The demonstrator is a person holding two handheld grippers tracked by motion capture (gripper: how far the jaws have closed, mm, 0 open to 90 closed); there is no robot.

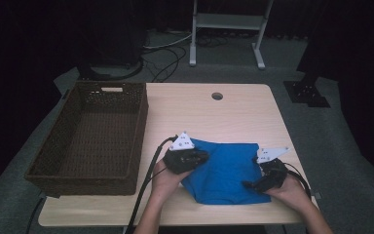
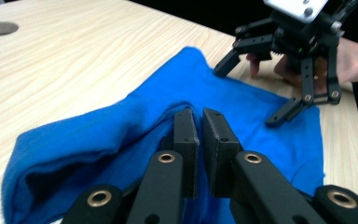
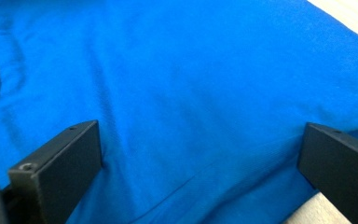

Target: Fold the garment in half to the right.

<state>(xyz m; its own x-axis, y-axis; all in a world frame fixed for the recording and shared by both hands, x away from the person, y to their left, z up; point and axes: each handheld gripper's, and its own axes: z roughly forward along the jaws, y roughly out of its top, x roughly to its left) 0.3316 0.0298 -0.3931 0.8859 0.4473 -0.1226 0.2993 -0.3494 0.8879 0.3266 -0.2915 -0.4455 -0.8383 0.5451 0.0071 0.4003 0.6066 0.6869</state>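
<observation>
Nearest the person, the left gripper (image 2: 198, 135) pinches a raised fold of the blue cloth (image 2: 121, 126), jaws nearly together with fabric between them. To its right the right gripper (image 1: 268, 181) spreads wide over the cloth's right part. The cloth lies on the near surface (image 1: 233, 112), with the wicker basket (image 1: 95, 134) at far left.

L claw (image 2: 199, 135) pinching blue cloth (image 2: 121, 126)
</observation>
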